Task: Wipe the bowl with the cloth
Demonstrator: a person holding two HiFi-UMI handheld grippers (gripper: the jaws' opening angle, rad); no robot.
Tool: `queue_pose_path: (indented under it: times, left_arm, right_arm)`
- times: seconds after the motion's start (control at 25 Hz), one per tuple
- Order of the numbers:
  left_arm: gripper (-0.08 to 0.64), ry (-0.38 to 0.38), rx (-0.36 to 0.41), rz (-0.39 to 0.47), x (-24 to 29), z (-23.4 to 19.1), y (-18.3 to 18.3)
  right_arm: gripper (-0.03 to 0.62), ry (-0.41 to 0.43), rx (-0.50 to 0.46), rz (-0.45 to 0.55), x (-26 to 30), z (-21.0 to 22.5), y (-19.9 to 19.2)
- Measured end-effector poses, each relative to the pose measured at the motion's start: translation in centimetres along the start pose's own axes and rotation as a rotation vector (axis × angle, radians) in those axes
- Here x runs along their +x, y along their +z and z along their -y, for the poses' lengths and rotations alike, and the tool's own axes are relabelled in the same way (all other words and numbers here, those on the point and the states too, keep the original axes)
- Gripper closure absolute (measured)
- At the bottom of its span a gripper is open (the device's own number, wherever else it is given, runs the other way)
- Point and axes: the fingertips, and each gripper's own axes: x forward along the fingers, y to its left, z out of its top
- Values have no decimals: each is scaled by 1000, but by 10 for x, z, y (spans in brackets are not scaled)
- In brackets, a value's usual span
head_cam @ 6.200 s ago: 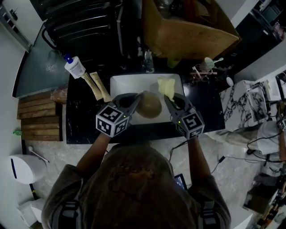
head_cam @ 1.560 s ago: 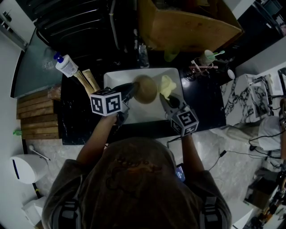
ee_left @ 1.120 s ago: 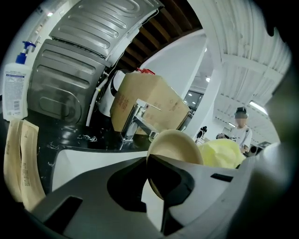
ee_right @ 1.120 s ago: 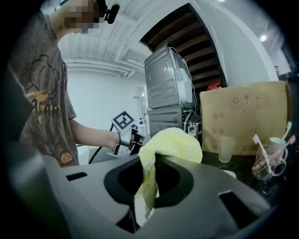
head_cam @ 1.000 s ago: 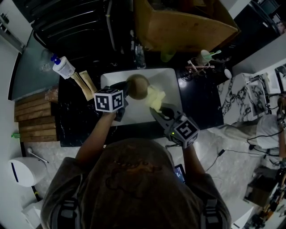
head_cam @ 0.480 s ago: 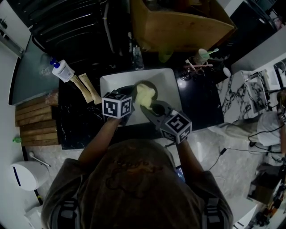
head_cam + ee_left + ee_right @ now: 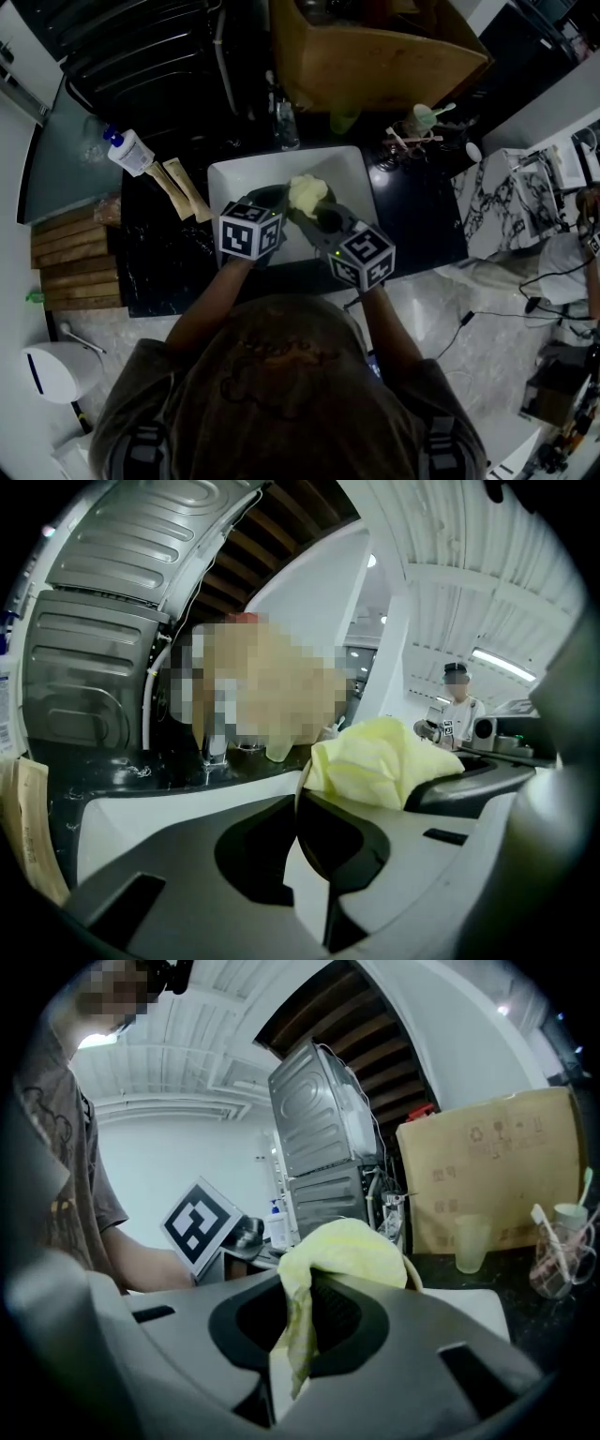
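In the head view the yellow cloth [image 7: 307, 192] lies bunched over the tan bowl, hiding nearly all of it, above the white sink [image 7: 234, 178]. My left gripper [image 7: 277, 197] reaches in from the left. In the left gripper view its jaws [image 7: 300, 841] are shut on the bowl's thin pale rim [image 7: 298, 803], with the cloth [image 7: 380, 759] just beyond. My right gripper [image 7: 315, 215] comes in from the right. In the right gripper view it [image 7: 298, 1335] is shut on a fold of the cloth [image 7: 342, 1246], and a sliver of the bowl's rim [image 7: 413, 1277] shows behind.
A soap bottle [image 7: 129, 150] and two wooden sticks [image 7: 183, 187] lie left of the sink on the black counter [image 7: 422, 220]. A tap [image 7: 284, 127], a cardboard box [image 7: 375, 47] and a cup of brushes [image 7: 422, 117] stand behind. Slatted wood [image 7: 70, 253] lies far left.
My right gripper carried the cloth from the right of the bowl onto it, and it now covers the bowl. My left gripper has kept its hold on the bowl and shifted slightly toward the sink's middle.
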Motion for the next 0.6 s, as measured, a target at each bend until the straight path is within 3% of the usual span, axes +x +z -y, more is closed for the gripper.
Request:
queue_pose_path:
  times: [0.6]
  left_arm:
    - [537, 44, 58, 54, -3, -1, 12]
  right_arm:
    - [560, -103, 42, 1, 3, 27, 6]
